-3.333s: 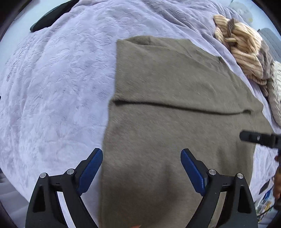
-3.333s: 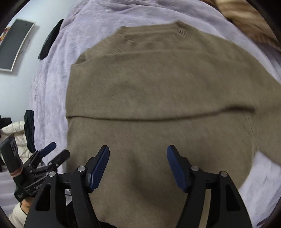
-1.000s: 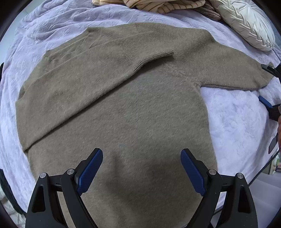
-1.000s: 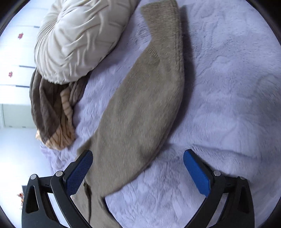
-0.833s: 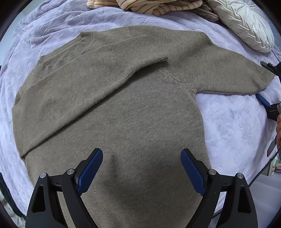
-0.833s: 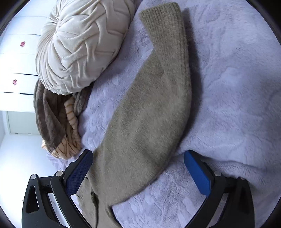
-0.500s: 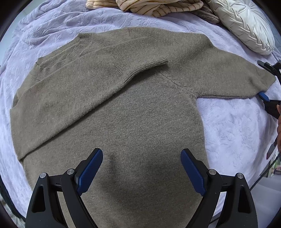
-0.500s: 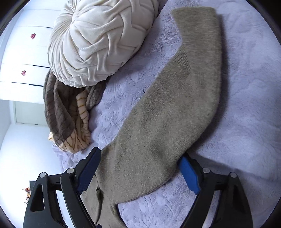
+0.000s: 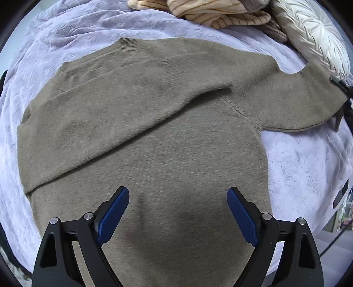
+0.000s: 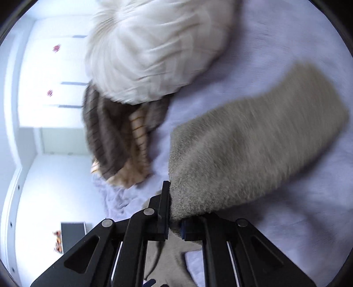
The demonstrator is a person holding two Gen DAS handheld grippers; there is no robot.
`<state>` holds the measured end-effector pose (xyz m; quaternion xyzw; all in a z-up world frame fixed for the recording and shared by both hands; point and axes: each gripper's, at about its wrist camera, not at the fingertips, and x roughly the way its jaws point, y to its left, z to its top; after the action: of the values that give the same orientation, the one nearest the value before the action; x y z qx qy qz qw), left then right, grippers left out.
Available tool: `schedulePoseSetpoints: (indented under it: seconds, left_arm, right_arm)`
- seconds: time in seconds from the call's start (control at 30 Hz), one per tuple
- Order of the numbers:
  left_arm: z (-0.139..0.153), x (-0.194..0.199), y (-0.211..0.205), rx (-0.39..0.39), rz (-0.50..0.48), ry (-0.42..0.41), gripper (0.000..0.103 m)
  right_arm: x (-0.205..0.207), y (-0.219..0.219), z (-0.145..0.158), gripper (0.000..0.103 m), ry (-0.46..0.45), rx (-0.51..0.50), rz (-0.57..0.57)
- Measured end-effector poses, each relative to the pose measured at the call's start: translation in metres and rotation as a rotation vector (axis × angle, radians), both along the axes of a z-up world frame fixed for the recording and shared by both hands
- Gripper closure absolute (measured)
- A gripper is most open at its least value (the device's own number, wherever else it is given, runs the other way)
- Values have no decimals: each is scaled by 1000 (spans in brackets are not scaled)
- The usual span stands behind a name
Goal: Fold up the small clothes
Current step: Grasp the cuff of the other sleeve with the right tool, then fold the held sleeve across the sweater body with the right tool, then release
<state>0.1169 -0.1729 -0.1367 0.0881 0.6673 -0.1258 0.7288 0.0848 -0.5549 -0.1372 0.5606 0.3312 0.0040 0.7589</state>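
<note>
An olive-brown knit sweater (image 9: 154,136) lies flat on the lilac bedspread (image 9: 304,167), one sleeve folded across its chest, the other sleeve (image 9: 308,103) stretched out to the right. My left gripper (image 9: 177,212) is open and empty, hovering over the sweater's lower body. My right gripper (image 10: 174,212) is shut on that outstretched sleeve (image 10: 253,154), pinching it partway along; the sleeve end hangs past the jaws. The right gripper's tip also shows at the right edge of the left wrist view (image 9: 344,88).
A cream round pleated cushion (image 9: 313,33) (image 10: 158,50) lies at the far right of the bed. A heap of tan and brown striped clothes (image 9: 209,11) (image 10: 119,141) lies beside it. White cupboards (image 10: 44,84) stand beyond the bed.
My right gripper has closed on the outstretched sleeve and begun lifting it; it was open around it before. The left gripper has drifted slightly over the sweater body.
</note>
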Motion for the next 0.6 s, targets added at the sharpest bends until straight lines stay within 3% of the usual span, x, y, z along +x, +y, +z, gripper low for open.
schedulePoseSetpoints:
  seconds: [0.13,0.23,0.33,0.43,0.6]
  left_arm:
    - [5,3,26,-11,42,-25,12]
    - [4,6,58,-14,94,-37,12]
    - [2,9,93,-5,169,-34,12]
    - [-1,6,133,19,232,-37,12]
    - [-11,-6,199,66,324,-17,12]
  right_arm:
    - [31,51,50,95,-66,-140,156]
    - [59,117,85,95,-102,-317,328]
    - [81,193,98,95,-125,-476,499]
    - [97,287,86,95,-121,-644,698]
    - [103,411,9,95,-13,-793,961]
